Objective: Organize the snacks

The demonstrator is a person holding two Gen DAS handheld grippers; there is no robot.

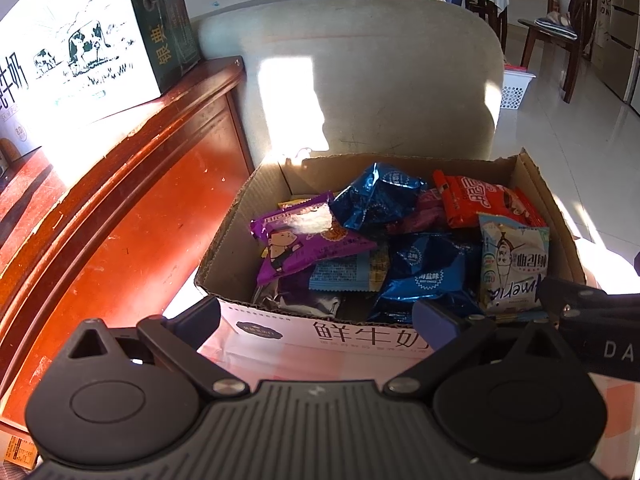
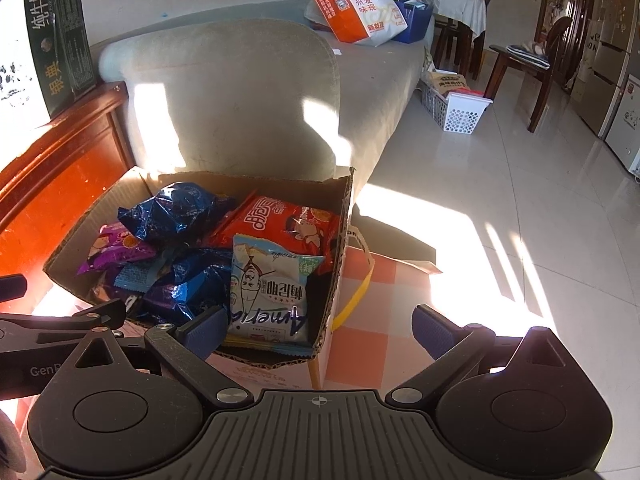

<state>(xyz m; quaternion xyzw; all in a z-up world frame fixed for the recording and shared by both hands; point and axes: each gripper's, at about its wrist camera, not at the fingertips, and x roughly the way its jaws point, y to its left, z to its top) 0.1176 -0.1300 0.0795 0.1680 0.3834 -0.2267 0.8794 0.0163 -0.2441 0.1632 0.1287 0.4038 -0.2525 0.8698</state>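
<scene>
An open cardboard box (image 1: 236, 248) stands on the floor and holds several snack packs: a purple pack (image 1: 304, 236), blue foil packs (image 1: 376, 196), a red pack (image 1: 480, 200) and a white-blue pack (image 1: 512, 268). My left gripper (image 1: 316, 320) is open and empty, just in front of the box's near wall. My right gripper (image 2: 320, 330) is open and empty over the box's near right corner; its left finger (image 2: 204, 330) sits next to the white-blue pack (image 2: 272, 284). The box (image 2: 340, 240), red pack (image 2: 288, 216) and blue packs (image 2: 176, 208) show there too.
A red wooden cabinet (image 1: 120, 184) stands left of the box with a milk carton case (image 1: 80, 40) on top. A beige sofa (image 1: 360, 80) rises behind the box. A white basket (image 2: 460, 112) and a wooden chair (image 2: 528, 64) stand on the tiled floor to the right.
</scene>
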